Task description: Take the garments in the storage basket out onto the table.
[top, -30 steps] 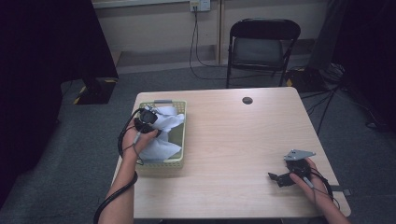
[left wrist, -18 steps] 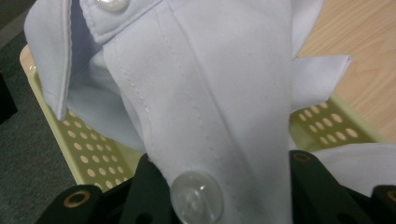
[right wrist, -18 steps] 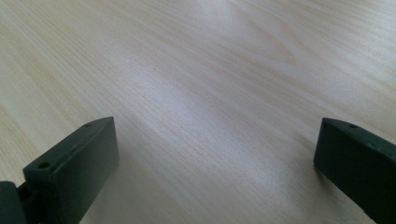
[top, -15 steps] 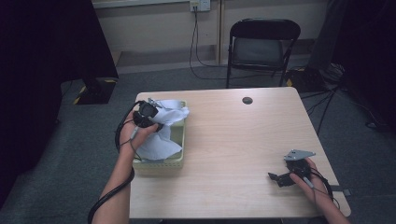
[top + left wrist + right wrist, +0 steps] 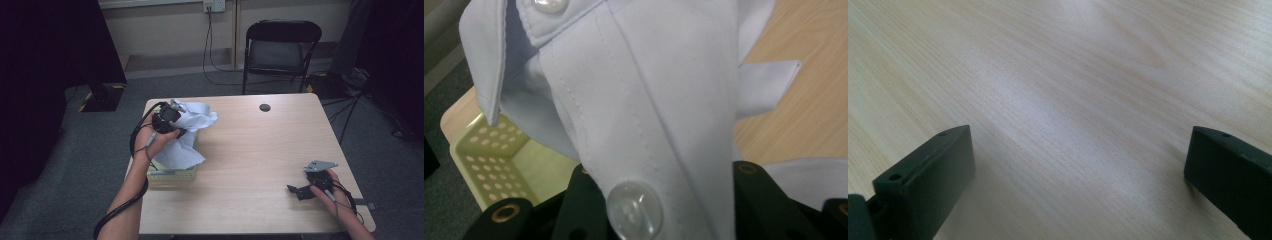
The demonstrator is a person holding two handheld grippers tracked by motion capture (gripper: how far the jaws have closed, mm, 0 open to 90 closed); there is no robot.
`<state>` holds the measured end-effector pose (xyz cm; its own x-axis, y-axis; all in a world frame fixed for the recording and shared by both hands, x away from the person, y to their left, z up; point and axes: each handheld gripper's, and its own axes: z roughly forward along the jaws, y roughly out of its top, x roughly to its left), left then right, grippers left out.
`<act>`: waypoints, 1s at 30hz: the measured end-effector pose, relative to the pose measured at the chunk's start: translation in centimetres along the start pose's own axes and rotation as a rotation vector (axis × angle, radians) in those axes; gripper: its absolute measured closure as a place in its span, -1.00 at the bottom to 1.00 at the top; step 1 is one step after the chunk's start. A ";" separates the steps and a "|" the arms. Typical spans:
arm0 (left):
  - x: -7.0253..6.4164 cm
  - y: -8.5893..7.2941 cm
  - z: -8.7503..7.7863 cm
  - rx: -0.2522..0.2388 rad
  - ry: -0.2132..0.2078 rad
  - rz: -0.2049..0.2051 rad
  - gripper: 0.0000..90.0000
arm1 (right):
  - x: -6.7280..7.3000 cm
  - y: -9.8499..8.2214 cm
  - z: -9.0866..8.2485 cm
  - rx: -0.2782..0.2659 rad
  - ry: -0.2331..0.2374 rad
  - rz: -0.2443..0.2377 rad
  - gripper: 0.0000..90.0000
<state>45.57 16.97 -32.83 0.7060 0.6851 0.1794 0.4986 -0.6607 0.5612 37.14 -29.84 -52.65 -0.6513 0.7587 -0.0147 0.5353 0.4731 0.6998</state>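
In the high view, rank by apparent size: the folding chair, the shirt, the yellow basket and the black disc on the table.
1. folding chair, though it stands farther back.
2. shirt, bunched in the left gripper.
3. yellow basket, mostly covered by the shirt, so this is unsure.
4. black disc.

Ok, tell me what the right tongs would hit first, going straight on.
Only bare table lies ahead of the right tongs, which stand open and empty; the way looks free, though depth is unclear.

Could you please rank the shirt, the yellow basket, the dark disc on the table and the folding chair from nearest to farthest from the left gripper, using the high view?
1. Shirt, clamped in the left gripper.
2. Yellow basket, just below.
3. Dark disc, right, near the far table edge.
4. Folding chair, beyond the table.
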 end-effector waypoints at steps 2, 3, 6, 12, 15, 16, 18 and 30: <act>-0.4 0.4 -0.2 -0.014 -0.015 0.008 0.49 | 0.0 0.0 0.0 0.000 0.000 0.000 -1.00; -0.6 0.6 -0.3 -0.021 -0.025 0.013 0.49 | 0.0 0.0 0.0 0.000 0.000 0.000 -1.00; -1.3 1.2 -0.5 -0.032 -0.046 0.032 0.49 | 0.0 0.0 0.0 0.000 0.000 0.001 -1.00; -2.3 2.3 -0.9 -0.069 -0.079 0.054 0.49 | 0.0 0.0 0.0 0.000 0.001 0.001 -1.00; -2.9 2.8 -1.1 -0.086 -0.094 0.067 0.49 | 0.0 0.0 0.0 0.000 0.000 0.001 -1.00; -3.0 3.0 -1.1 -0.089 -0.100 0.071 0.49 | 0.0 0.0 0.0 0.000 0.000 0.001 -1.00; -3.3 3.3 -1.1 -0.100 -0.106 0.075 0.49 | 0.0 0.0 0.0 0.000 0.001 0.001 -1.00; -5.6 5.1 -0.8 -0.145 -0.166 0.119 0.49 | 0.0 0.0 0.0 0.000 0.000 -0.001 -1.00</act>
<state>43.72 10.03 -30.33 0.8343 0.5374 0.1227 0.3380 -0.6746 0.6563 37.14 -29.84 -52.64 -0.6518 0.7583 -0.0152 0.5347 0.4736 0.6998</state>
